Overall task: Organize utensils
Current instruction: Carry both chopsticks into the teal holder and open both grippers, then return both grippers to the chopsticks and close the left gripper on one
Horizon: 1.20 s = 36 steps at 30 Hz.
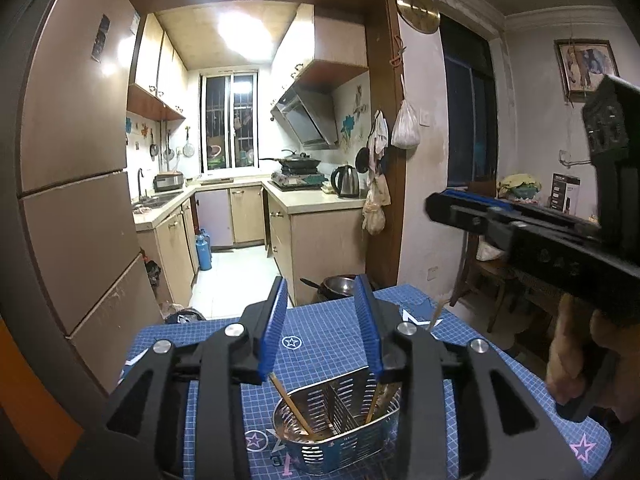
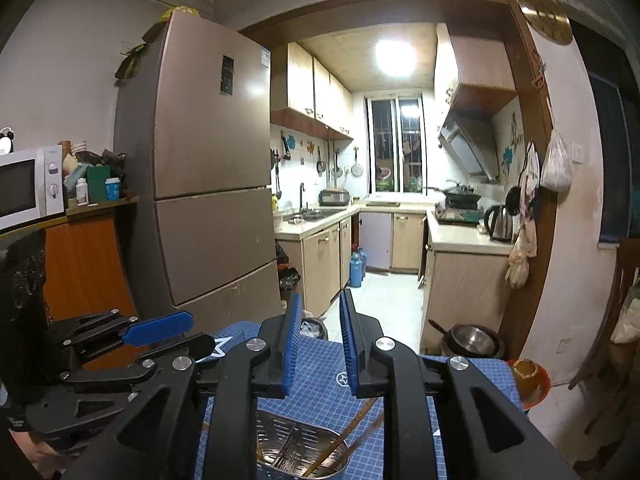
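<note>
left view: my left tongs hang wide and empty above the perforated steel utensil caddy, wooden chopsticks leaning inside, likely already sorted.
right view: my right tongs hover narrower, empty, over the caddy on the blue-gridded counter.

Both wrist cameras look forward along their fingers from close above the steel utensil caddy, facing the kitchen doorway; each view shares the caddy, the blue mat and the kitchen.

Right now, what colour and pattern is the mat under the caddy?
Blue mat with a white grid and star marks; clearest in the left wrist view.
</note>
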Motion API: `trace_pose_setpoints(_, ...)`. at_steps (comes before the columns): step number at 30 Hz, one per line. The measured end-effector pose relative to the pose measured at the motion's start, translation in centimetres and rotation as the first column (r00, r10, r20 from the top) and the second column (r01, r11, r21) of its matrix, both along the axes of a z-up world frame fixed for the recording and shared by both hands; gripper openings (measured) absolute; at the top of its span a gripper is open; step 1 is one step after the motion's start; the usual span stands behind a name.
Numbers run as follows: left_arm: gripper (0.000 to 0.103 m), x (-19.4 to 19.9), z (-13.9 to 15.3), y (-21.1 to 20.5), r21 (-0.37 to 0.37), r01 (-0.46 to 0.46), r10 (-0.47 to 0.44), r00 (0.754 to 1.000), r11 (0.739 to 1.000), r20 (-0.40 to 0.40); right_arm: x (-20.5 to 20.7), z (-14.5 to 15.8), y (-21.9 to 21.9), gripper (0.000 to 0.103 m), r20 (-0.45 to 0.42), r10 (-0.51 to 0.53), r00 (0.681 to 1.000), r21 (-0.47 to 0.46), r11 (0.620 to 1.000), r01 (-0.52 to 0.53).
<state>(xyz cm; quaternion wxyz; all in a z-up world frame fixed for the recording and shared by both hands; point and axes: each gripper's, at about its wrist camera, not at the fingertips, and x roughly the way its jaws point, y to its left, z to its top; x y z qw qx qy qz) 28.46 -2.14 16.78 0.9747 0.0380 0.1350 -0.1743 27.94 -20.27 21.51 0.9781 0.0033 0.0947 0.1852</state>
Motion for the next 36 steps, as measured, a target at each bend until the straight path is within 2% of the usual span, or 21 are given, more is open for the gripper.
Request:
trace_pose_setpoints(4,0.033,-4.3,1.8,1.1,0.011,0.014,-0.014,0.998,1.000,0.068,-7.8,1.7,-0.9,0.030,0.080,0.040,0.996,-0.023,0.999,-0.039)
trace_pose_setpoints(5,0.033,-6.3,2.1,1.8,0.015,0.020,-0.022,0.996,1.000,0.092,-10.6,1.5,-1.2,0.032,0.102,0.045,0.994,-0.037,0.998,-0.042)
trace_pose_setpoints(7,0.041,-10.7,1.8,3.7,0.024,0.017,-0.020,0.989,1.000,0.143,-15.4,0.3,-2.0,0.036,0.133,0.051,0.990,-0.053,0.998,-0.044)
trace_pose_setpoints(8,0.045,-12.2,1.4,4.6,0.028,0.014,-0.018,0.988,0.999,0.155,-18.1,-1.0,-2.4,0.037,0.145,0.043,0.989,-0.066,0.997,-0.034)
trace_pose_setpoints(10,0.046,-15.2,-0.5,6.4,0.043,0.000,-0.007,0.988,0.999,0.157,-22.3,-4.1,-3.2,0.037,0.145,0.028,0.989,-0.073,0.997,-0.017)
trace_pose_setpoints(12,0.046,-17.9,-3.9,8.5,0.059,-0.023,0.017,0.993,0.998,0.114,-26.3,-8.8,-3.9,0.037,0.105,-0.004,0.994,-0.083,0.996,0.013)
trace_pose_setpoints(14,0.046,-19.4,-8.4,9.9,0.075,-0.042,0.041,0.999,0.996,0.017,-28.5,-12.5,-4.6,0.037,0.054,-0.053,0.997,-0.082,0.995,0.057)
trace_pose_setpoints(16,0.046,-20.1,-12.3,10.4,0.082,-0.049,0.056,0.995,0.995,-0.082,-30.2,-16.8,-5.3,0.037,-0.029,-0.098,0.995,-0.067,0.993,0.095)
trace_pose_setpoints(18,0.046,-20.6,-16.4,10.2,0.094,-0.031,0.048,0.981,0.995,-0.189,-31.3,-20.2,-5.7,0.037,-0.094,-0.144,0.985,-0.065,0.988,0.138)
trace_pose_setpoints(19,0.046,-21.0,-18.4,9.8,0.095,-0.019,0.041,0.971,0.995,-0.236,-31.7,-21.4,-5.8,0.037,-0.117,-0.159,0.980,-0.072,0.986,0.151)
trace_pose_setpoints(21,0.046,-21.2,-20.4,9.6,0.090,-0.018,0.043,0.958,0.996,-0.285,-31.9,-23.2,-5.9,0.037,-0.162,-0.179,0.971,-0.078,0.983,0.168)
trace_pose_setpoints(23,0.046,-21.3,-21.6,9.5,0.071,-0.023,0.045,0.946,0.997,-0.321,-32.1,-24.6,-6.0,0.037,-0.198,-0.186,0.962,-0.079,0.982,0.174)
trace_pose_setpoints(28,0.046,-21.8,-24.1,9.5,0.095,-0.016,0.052,0.920,0.995,-0.388,-32.2,-26.4,-5.9,0.037,-0.240,-0.189,0.952,-0.086,0.981,0.174)
trace_pose_setpoints(31,0.040,-21.7,-25.4,8.9,0.115,-0.022,0.068,0.907,0.993,-0.416,-31.9,-26.6,-6.0,0.037,-0.251,-0.191,0.949,-0.078,0.981,0.177)
trace_pose_setpoints(36,0.036,-21.6,-25.6,8.3,0.130,-0.054,0.103,0.908,0.990,-0.406,-31.7,-26.1,-6.0,0.037,-0.239,-0.189,0.952,-0.074,0.982,0.176)
